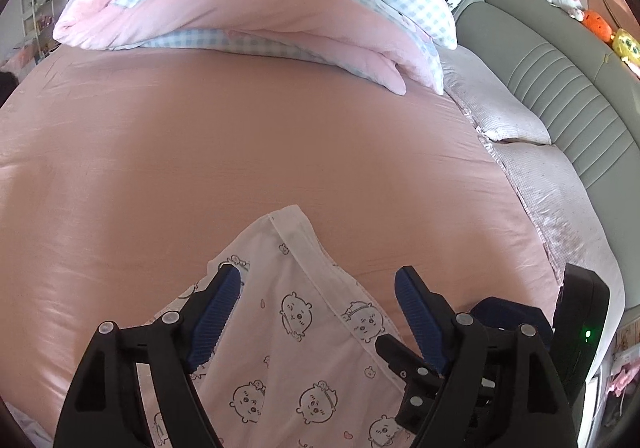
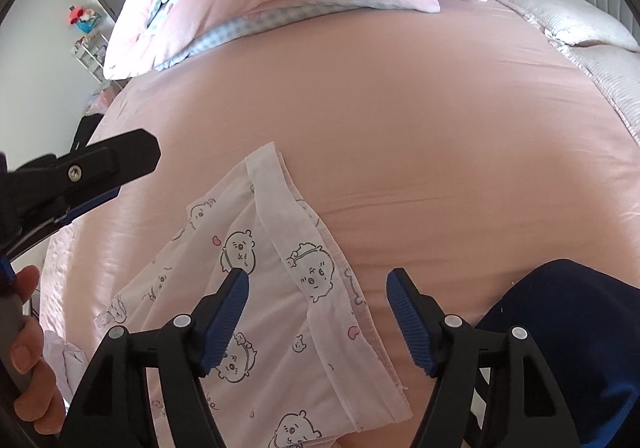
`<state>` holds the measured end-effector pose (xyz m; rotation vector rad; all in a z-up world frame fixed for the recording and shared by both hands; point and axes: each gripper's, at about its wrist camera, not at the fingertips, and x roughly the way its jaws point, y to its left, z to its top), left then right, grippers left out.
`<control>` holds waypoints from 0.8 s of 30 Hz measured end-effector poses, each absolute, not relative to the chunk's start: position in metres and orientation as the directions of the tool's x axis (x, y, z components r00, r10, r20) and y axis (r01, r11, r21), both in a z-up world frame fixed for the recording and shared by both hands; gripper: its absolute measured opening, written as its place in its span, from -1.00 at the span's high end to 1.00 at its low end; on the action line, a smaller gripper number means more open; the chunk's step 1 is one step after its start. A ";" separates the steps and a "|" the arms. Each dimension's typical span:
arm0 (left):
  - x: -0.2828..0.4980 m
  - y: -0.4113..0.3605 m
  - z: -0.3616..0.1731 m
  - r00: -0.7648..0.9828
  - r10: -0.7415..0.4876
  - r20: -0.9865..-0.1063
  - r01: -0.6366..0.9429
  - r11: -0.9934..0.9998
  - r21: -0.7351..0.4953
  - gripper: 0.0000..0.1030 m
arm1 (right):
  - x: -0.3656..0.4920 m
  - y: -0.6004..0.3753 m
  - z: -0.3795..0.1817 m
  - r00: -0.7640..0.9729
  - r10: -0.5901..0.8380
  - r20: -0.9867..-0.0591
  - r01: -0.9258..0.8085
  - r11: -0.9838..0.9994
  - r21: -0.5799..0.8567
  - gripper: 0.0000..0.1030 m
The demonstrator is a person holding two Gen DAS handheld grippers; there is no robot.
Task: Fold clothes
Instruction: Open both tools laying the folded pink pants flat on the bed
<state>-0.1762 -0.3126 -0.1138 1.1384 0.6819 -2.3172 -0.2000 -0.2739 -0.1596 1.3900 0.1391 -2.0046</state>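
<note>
While the pink bedsheet (image 1: 280, 136) stretches wide and bare ahead of you, the folded quilt (image 1: 256, 4) sits well back by the grey headboard (image 1: 560, 88), so nothing crowds your working space. Your garment, a pale cartoon-print piece (image 1: 304, 332) with a white hem band (image 2: 288, 208), lies partly bunched on the near edge of the sheet, right under both tools. You're at the grasping stage, I'd say: nothing is pinched yet. Your left gripper (image 1: 318, 284) hangs over it with jaws wide and empty; your right gripper (image 2: 316, 284) is the same, spread and empty. Next you need a corner or the hem in each. Watch that dark navy cloth (image 2: 580, 328) just beside the right tool; it could snag.
</note>
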 end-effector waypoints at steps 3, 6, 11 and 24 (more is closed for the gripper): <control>-0.165 -0.309 -0.123 -0.531 -0.174 -0.830 0.604 -0.764 -0.226 -0.53 | -0.197 -0.273 -0.164 -0.176 -0.458 -0.871 0.586 -0.760 0.281 -0.38; -0.154 -0.304 -0.131 -0.508 -0.175 -0.843 0.609 -0.765 -0.208 -0.53 | -0.192 -0.267 -0.166 -0.156 -0.459 -0.874 0.584 -0.757 0.294 -0.38; -0.132 -0.298 -0.139 -0.489 -0.173 -0.855 0.625 -0.754 -0.204 -0.53 | -0.184 -0.265 -0.173 -0.125 -0.461 -0.879 0.575 -0.755 0.314 -0.39; -0.056 -0.288 -0.141 -0.481 -0.144 -0.865 0.683 -0.680 -0.266 -0.53 | -0.147 -0.268 -0.171 -0.068 -0.485 -0.872 0.595 -0.721 0.355 -0.39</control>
